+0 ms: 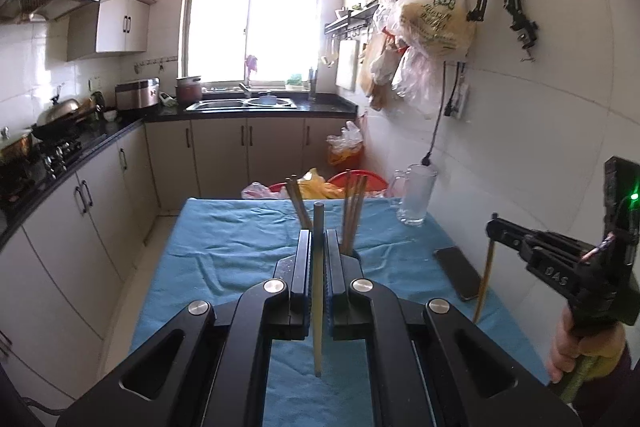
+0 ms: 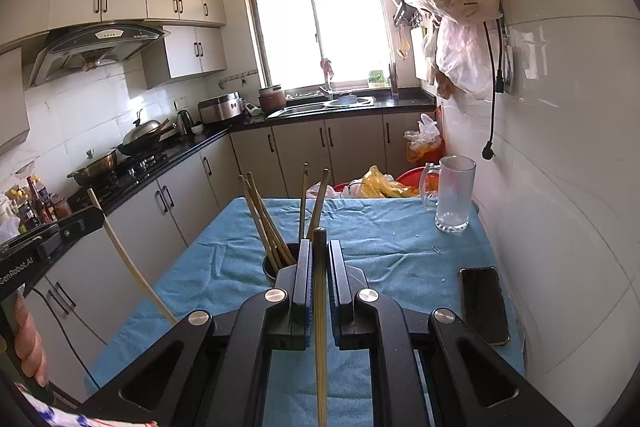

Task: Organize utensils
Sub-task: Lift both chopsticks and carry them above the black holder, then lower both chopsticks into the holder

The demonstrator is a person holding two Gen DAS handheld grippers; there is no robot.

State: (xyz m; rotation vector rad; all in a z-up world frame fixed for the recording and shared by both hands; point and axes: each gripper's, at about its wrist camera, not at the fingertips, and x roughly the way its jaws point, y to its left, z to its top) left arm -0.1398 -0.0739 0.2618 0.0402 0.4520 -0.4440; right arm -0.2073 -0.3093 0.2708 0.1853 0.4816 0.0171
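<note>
My left gripper (image 1: 319,239) is shut on a pale chopstick (image 1: 318,327) that runs upright between its jaws, above the blue-clothed table (image 1: 224,259). In the right wrist view that gripper (image 2: 94,215) shows at the left with its slanting chopstick (image 2: 134,273). My right gripper (image 2: 319,247) is shut on a darker chopstick (image 2: 320,307). The left wrist view shows it (image 1: 494,221) at the right, its chopstick (image 1: 484,281) hanging down. A dark holder (image 2: 270,267) with several upright chopsticks (image 2: 264,219) stands mid-table, just beyond both grippers. The left gripper hides the holder in its own view.
A glass mug (image 2: 454,195) stands at the table's far right corner, and a black phone (image 2: 484,303) lies along the right edge by the tiled wall. Red basins and plastic bags (image 2: 384,185) sit beyond the table's far end. Kitchen counters run along the left.
</note>
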